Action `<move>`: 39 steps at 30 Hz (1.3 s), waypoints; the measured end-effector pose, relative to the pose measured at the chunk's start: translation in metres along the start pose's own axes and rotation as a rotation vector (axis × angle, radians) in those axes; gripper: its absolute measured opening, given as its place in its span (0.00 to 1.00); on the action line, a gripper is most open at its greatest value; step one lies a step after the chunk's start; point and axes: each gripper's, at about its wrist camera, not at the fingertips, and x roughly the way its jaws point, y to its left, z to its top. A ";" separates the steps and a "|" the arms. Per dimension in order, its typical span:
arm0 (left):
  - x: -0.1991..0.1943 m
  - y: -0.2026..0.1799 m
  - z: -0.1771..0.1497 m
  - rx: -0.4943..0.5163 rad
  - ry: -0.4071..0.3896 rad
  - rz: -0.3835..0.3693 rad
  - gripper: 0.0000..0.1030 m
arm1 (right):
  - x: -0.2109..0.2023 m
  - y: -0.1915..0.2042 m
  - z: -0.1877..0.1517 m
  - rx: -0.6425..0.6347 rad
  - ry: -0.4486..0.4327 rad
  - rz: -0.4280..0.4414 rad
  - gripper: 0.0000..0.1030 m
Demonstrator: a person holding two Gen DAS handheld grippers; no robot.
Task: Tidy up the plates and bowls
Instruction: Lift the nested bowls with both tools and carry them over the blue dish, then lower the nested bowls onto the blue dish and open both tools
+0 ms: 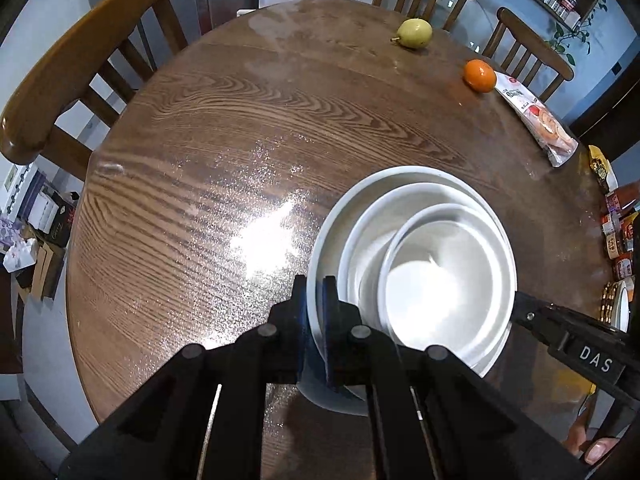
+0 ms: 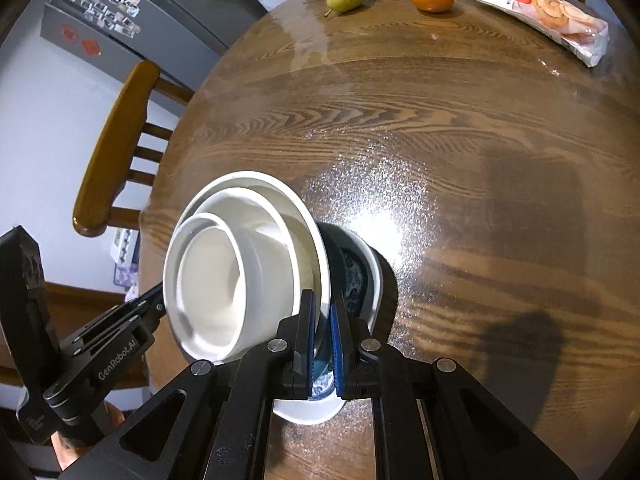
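Left gripper (image 1: 316, 300): pads pinch the near-left rim of the outermost white dish (image 1: 326, 240).
Right gripper (image 2: 322, 320): clamped on the opposite rim — two grips likely keep the nest level.
Nested white bowls (image 1: 440, 264): low over the wooden table (image 1: 240, 140).
Blue-patterned bowl (image 2: 360, 276): directly beneath the stack — probably its landing spot.

Black metal tongs (image 1: 314, 320) with blue pads (image 2: 336, 340) and round silver screws (image 2: 277, 345); white "GenRobot.AI" lettering marks one side.
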 end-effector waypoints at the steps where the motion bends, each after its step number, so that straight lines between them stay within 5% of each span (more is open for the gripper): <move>1: 0.000 0.000 -0.001 0.000 -0.003 0.002 0.04 | 0.000 0.001 0.000 -0.003 -0.001 -0.001 0.10; 5: -0.001 0.003 -0.003 -0.018 -0.013 0.015 0.21 | -0.002 -0.002 -0.002 0.001 -0.008 -0.013 0.10; 7: -0.002 0.006 -0.005 -0.020 -0.018 0.038 0.42 | -0.005 -0.005 -0.002 0.008 -0.018 -0.024 0.10; 9: -0.002 0.007 -0.007 -0.022 -0.028 0.051 0.50 | -0.011 -0.007 -0.003 0.007 -0.039 -0.038 0.11; 17: -0.010 0.006 -0.015 -0.019 -0.055 0.079 0.55 | -0.032 -0.005 -0.005 -0.027 -0.117 -0.086 0.32; 20: -0.024 0.005 -0.018 -0.006 -0.112 0.115 0.65 | -0.049 -0.002 -0.007 -0.049 -0.172 -0.099 0.44; 22: -0.034 0.006 -0.019 -0.011 -0.142 0.108 0.83 | -0.058 0.005 -0.010 -0.082 -0.193 -0.088 0.44; 25: -0.050 0.004 -0.022 0.001 -0.186 0.124 0.84 | -0.070 0.014 -0.019 -0.137 -0.221 -0.090 0.51; 27: -0.059 0.001 -0.024 0.009 -0.203 0.126 0.84 | -0.076 0.018 -0.025 -0.160 -0.239 -0.094 0.66; 31: -0.071 -0.001 -0.029 0.007 -0.234 0.123 1.00 | -0.086 0.020 -0.036 -0.179 -0.267 -0.087 0.68; 36: -0.079 -0.006 -0.033 -0.014 -0.232 0.089 0.99 | -0.096 0.019 -0.050 -0.209 -0.268 -0.077 0.88; 39: -0.084 -0.009 -0.038 -0.012 -0.240 0.094 0.99 | -0.098 0.018 -0.058 -0.230 -0.261 -0.080 0.88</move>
